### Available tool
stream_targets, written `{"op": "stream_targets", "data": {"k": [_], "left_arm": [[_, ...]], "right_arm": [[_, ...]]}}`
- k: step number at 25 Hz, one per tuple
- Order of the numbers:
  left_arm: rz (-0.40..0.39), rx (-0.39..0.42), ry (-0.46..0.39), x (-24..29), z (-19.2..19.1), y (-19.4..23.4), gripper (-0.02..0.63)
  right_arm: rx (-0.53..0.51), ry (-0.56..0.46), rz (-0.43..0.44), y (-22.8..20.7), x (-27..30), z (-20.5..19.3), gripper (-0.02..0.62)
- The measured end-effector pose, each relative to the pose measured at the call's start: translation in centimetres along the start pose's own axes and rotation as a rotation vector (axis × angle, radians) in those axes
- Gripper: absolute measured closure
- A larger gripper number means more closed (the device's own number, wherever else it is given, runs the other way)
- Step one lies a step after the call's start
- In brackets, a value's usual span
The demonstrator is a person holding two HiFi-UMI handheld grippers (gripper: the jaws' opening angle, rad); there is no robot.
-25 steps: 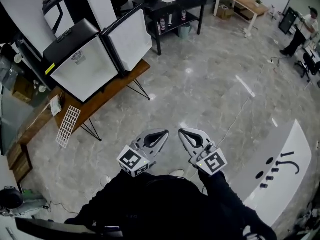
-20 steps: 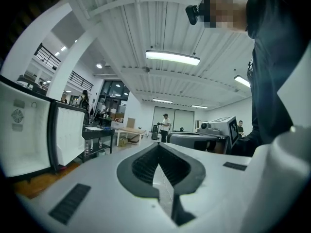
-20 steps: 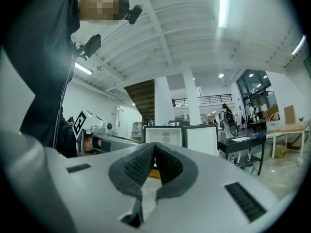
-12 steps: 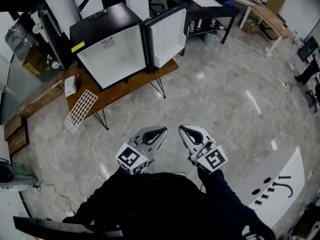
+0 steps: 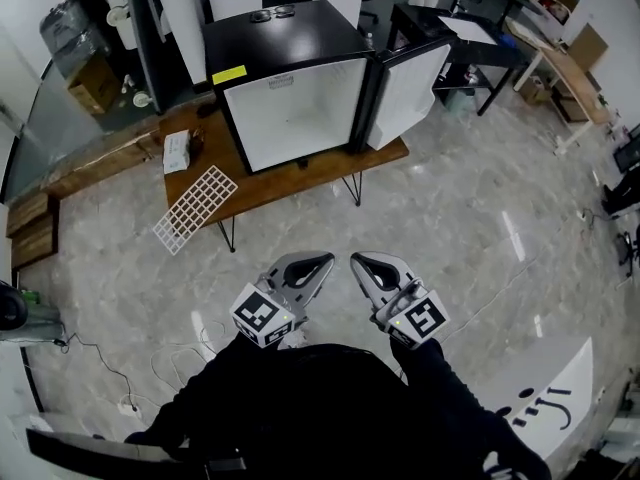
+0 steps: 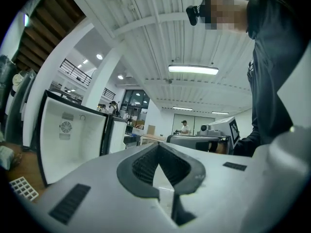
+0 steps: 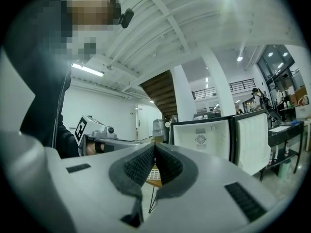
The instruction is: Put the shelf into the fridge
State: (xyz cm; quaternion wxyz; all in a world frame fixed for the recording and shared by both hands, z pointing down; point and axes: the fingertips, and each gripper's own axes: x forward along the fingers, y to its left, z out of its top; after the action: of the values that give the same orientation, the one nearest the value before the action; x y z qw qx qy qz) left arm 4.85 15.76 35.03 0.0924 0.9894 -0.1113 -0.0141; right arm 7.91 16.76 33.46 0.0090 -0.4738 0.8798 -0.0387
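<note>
A white wire shelf (image 5: 196, 207) lies on the left end of a low wooden table (image 5: 262, 186), partly hanging over its front edge. Behind it stands a small black fridge (image 5: 290, 93) with a white empty inside; its door (image 5: 408, 93) is swung open to the right. My left gripper (image 5: 322, 268) and right gripper (image 5: 362, 265) are held side by side close to my body, well short of the table. Both are shut with nothing between the jaws. The left gripper view shows the fridge (image 6: 70, 142) and a corner of the shelf (image 6: 23, 187).
A small white box (image 5: 178, 152) sits on the table left of the fridge. Cables (image 5: 140, 368) trail over the marble floor at the left. A black trolley table (image 5: 470, 48) stands behind the fridge door. A white board (image 5: 535, 398) lies at lower right.
The head view has swung left and moved closer: the fridge, table and shelf have shifted toward the centre of the view. Both grippers keep their place before my body, still shut.
</note>
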Motion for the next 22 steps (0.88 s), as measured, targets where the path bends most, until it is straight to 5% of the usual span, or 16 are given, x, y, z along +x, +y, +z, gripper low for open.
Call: {"op": "stream_targets", "data": {"k": [11,22], "left_arm": [[0.176,-0.001,-0.037,-11.6,1.0,9.9,0.600],[0.402,-0.042,-0.077,-18.0,0.1,16.8,0.600]], "right_arm": [[-0.044,0.019,0.182,7.5,14.1,-0.8,0.588],[-0.032,0.096,0.379,10.2,22.5,-3.9,0.588]]}}
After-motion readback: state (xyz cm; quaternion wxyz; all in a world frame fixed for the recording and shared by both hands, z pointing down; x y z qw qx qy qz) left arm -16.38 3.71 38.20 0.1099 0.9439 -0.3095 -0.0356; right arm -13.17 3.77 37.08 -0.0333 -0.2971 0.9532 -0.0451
